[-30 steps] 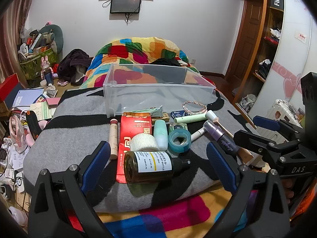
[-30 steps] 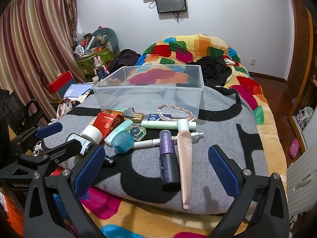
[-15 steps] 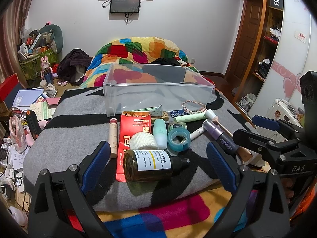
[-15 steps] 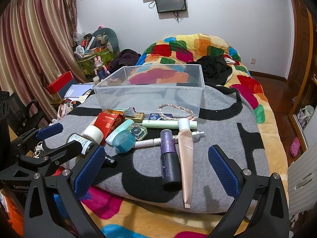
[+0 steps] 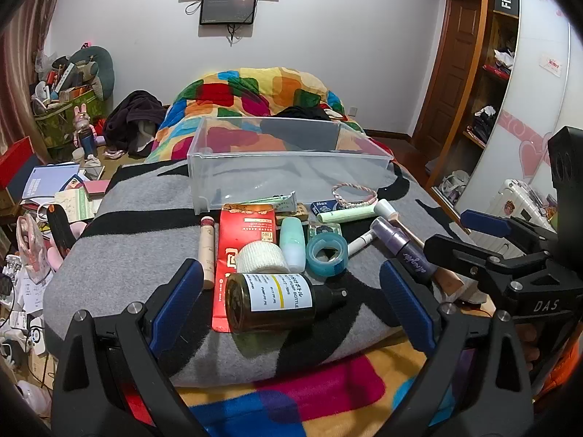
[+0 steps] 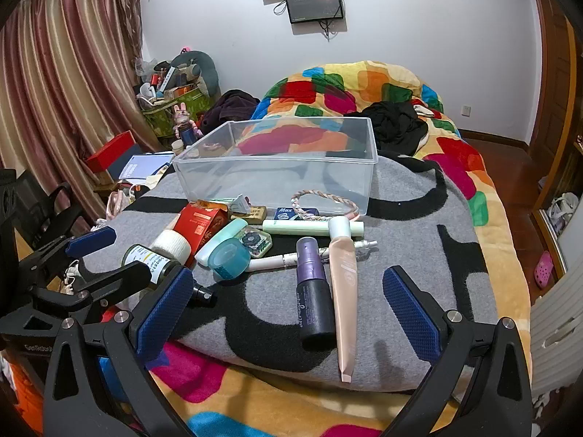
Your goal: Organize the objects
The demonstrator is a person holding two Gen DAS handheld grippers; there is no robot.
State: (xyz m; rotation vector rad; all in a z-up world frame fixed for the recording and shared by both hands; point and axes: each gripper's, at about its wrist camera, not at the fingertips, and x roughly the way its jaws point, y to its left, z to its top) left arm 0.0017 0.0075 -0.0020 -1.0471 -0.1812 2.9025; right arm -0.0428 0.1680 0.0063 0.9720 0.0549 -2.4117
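The left gripper [image 5: 291,302] has its fingers wide apart, and the amber bottle [image 5: 269,300] lies on its side between them, just past the tips, cap toward the right finger; against a second ago it sits a touch nearer and larger in that view, so the gripper has eased forward slightly. Beyond the bottle, ahead of the fingers, lie the gauze roll [image 5: 260,260], the red packet [image 5: 240,251] and the tape ring [image 5: 327,255]. The right gripper [image 6: 288,306] also has its fingers spread, holding nothing; the purple bottle [image 6: 314,291] and the beige tube [image 6: 342,284] lie side by side between them, the tube nearer the right finger, its flat end pointing back toward the gripper. These too have shifted only a little in the view since the earlier frame. Farther ahead of both grippers stands the clear bin [image 6: 277,167] on the grey blanket [image 6: 419,255], with the braided band [image 6: 324,200] leaning just before its front wall. The left gripper [image 6: 94,255] shows beside the right one's left finger.
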